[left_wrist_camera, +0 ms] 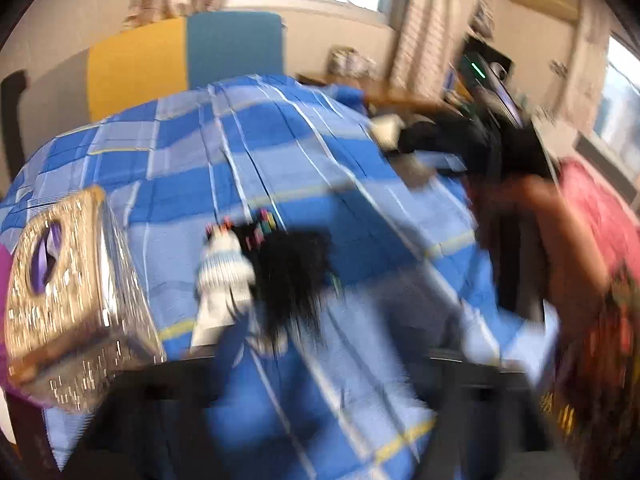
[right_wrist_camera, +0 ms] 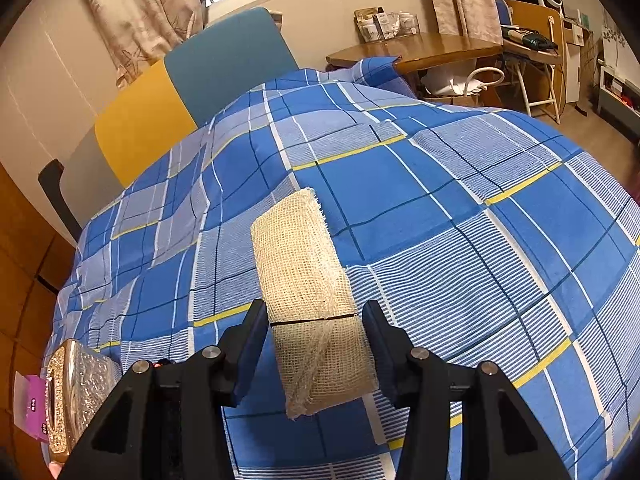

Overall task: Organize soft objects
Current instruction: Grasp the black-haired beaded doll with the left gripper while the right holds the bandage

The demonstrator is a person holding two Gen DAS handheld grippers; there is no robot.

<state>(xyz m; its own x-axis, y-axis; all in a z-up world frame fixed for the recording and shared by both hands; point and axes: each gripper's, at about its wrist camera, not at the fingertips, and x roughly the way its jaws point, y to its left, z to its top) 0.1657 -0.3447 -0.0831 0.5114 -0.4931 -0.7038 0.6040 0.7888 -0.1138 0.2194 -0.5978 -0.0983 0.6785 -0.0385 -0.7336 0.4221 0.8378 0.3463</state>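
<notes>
The right gripper [right_wrist_camera: 316, 320] clamps the mesh roll [right_wrist_camera: 308, 296] above the bed [right_wrist_camera: 460, 208]; carry it level toward the gold box [right_wrist_camera: 76, 392]. The left gripper's (blurred) jaws can't be read; socks [left_wrist_camera: 256, 272] lie right of the box.

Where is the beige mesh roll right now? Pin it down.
In the right wrist view, the beige mesh roll sits at centre, clamped between the fingers of the right gripper, above the blue plaid bedspread. The glittery gold tissue box lies lower left.

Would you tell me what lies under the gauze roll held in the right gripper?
Under the gauze roll only the blue plaid bedspread shows. The patch directly beneath the roll is covered, so anything there cannot be seen.
</notes>
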